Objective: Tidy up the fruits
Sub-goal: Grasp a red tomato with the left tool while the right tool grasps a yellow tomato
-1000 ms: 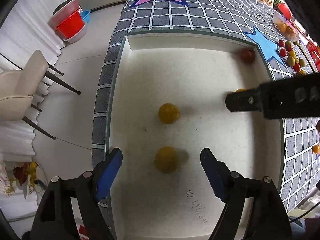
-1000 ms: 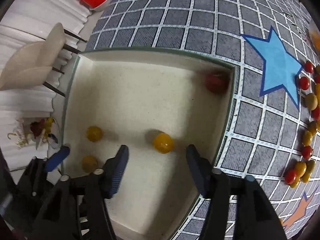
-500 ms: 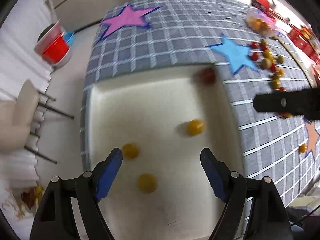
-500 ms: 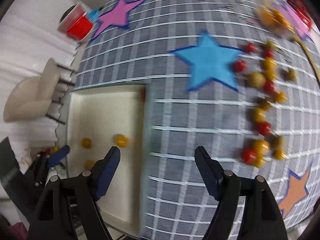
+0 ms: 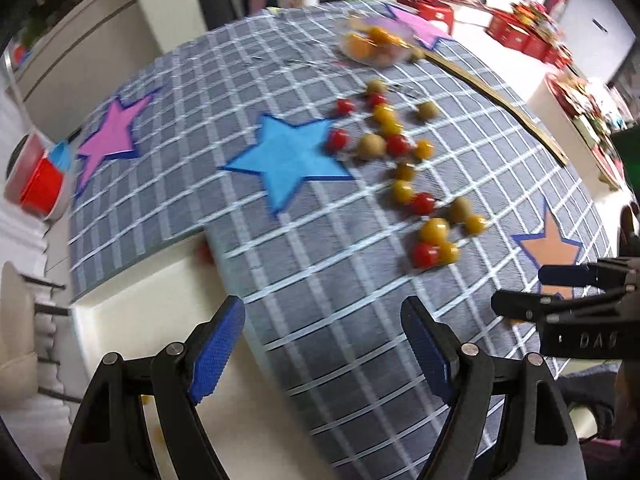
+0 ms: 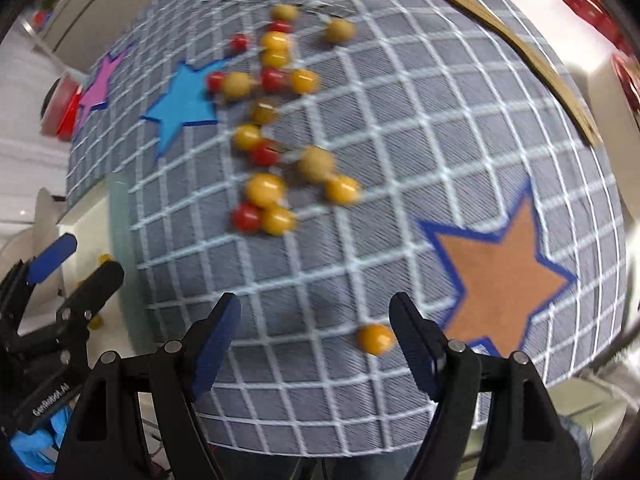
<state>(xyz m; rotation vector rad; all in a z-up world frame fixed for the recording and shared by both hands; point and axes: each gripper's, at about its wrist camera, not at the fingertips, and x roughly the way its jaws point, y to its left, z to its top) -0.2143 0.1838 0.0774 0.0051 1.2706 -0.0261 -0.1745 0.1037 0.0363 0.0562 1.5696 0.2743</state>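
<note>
Small red, yellow and tan fruits lie scattered on the grey checked tablecloth. A white tray at the left holds a red fruit in its far corner. My left gripper hangs open and empty over the cloth at the tray's right rim. My right gripper is open above the cloth, and a lone yellow fruit lies on the cloth close by its right finger. The fruit cluster lies beyond it. The right wrist view shows the left gripper over the tray, near a yellow fruit.
A clear bowl of orange fruit stands at the far end of the table. Blue, pink and orange star patches mark the cloth. A wooden strip runs along the right. A red bucket and a chair stand on the floor at the left.
Both grippers have swung right, from above the tray to over the tablecloth beside the scattered fruit. The right jaws stand a little wider. The yellow fruit once between them stays in the tray.
</note>
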